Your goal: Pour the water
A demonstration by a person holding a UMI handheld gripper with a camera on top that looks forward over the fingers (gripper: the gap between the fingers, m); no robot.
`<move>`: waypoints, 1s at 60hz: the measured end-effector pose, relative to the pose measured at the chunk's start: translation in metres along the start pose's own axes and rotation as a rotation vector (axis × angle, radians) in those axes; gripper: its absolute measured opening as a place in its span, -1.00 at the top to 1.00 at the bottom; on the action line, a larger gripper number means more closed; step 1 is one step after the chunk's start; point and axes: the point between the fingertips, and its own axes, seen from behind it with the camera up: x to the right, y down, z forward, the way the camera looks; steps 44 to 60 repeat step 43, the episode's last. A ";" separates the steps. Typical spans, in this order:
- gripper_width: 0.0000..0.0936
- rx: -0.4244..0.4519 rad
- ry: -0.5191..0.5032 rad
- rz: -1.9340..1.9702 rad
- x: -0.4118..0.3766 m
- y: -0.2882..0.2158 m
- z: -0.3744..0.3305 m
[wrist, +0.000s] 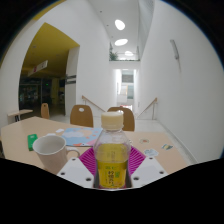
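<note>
The tool (111,172) was pinching a small clear plastic bottle (111,155) with a pale cream cap, its two white fingers (76,171) pressed in from either side and their magenta pads (89,159) flat against the bottle's walls. The bottle stood upright between the fingers, filled most of the way with a yellowish liquid and wrapped low down with a label too small to read. Whether its base rested on the light wooden worktop (160,152) or hung just above it could not be told.

Just beside the bottle, on the left, a white paper cup (51,153) stood upright on the worktop, apart from the tool's fingers; its inside could not be seen well enough to say what it held. Beyond the cup lay a small green object (32,141) and some flat papers (72,133). Two wooden chairs (82,115) stood at the far edge of the worktop, with a bright white corridor (127,85) behind them.
</note>
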 end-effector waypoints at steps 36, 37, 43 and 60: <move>-0.83 -0.157 -0.165 0.177 0.001 0.060 -0.260; -0.84 -0.157 -0.171 0.188 0.001 0.060 -0.267; -0.84 -0.139 -0.209 0.235 0.015 0.068 -0.287; -0.84 -0.139 -0.209 0.235 0.015 0.068 -0.287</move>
